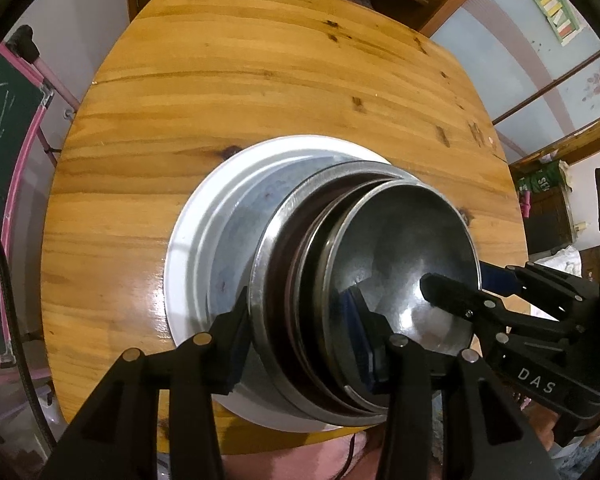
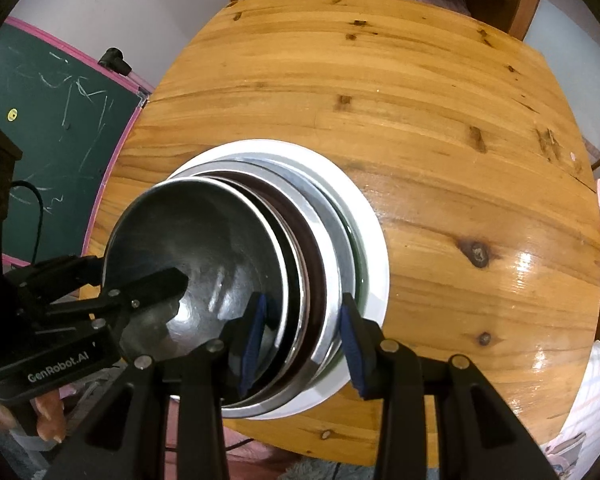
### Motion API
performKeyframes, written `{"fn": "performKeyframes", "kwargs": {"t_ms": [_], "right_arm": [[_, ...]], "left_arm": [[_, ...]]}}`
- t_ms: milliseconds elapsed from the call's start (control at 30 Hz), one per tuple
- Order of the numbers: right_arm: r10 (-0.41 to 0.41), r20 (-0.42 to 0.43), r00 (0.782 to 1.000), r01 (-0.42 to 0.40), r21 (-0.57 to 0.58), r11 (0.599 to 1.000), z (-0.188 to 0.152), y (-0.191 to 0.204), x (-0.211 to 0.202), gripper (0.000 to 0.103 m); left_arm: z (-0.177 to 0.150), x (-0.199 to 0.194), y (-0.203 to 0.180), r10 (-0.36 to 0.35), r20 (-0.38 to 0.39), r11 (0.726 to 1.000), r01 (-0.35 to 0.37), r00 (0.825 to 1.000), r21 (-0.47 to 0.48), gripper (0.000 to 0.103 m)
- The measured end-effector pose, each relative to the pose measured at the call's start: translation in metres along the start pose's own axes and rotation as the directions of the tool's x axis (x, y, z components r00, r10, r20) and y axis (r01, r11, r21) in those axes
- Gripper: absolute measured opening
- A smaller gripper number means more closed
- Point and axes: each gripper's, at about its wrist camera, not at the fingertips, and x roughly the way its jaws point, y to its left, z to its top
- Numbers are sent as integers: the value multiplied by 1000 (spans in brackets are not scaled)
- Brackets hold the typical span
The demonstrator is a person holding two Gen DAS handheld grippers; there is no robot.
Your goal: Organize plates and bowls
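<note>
The letters "DAS" are printed in white on the black body of the right hand-held gripper point(image 1: 452, 292), as the left wrist view shows it. In the right wrist view, the words "GenRobot.AI" are printed in white on the black body of the left hand-held gripper point(image 2: 148, 276). On the green chalkboard point(image 2: 48, 120) behind this gripper there are only chalk scribbles, which cannot be read as words.
</note>
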Motion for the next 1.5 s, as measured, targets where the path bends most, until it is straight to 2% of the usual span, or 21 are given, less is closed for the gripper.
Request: {"fn": "performKeyframes", "kwargs": {"t_ms": [200,300,467,767,867,967,1200,1333,1400,1500], "right_arm": [[-10,19,1000,10,-4,1000,-1,1,-2,37],[-10,30,999,10,-7,1000,-1,0,-6,37],[-29,79,996,29,0,1000,-2,-4,-22,37],[-51,181,982,49,14,999,-20,-4,-56,37],[-53,232,971,50,16,999,-28,-2,-70,37],[-55,272,961,53,17,998,-37,-1,-80,37],[-69,386,920,72,7,997,-57,7,-116,37],[-83,439,895,81,24,996,-66,5,-138,37],[-77,457,886,69,33,997,-71,3,-148,37],[-87,478,874,76,43,996,-79,2,-160,37]], "left_arm": [[-2,-10,-5,34,34,999,-35,999,24,43],[-1,-15,-10,46,49,998,-47,998,39,48],[0,-33,-18,41,105,997,-48,994,62,65],[-13,-62,-38,47,197,991,-70,979,110,74],[-19,-74,-41,50,241,991,-78,969,110,75],[-26,-84,-43,46,275,992,-77,960,104,84],[-37,-109,-58,46,338,988,-93,940,125,85],[-44,-129,-72,38,385,985,-100,922,142,91],[-48,-140,-77,35,414,984,-103,910,143,91],[-52,-151,-85,36,435,983,-109,900,145,91]]}}
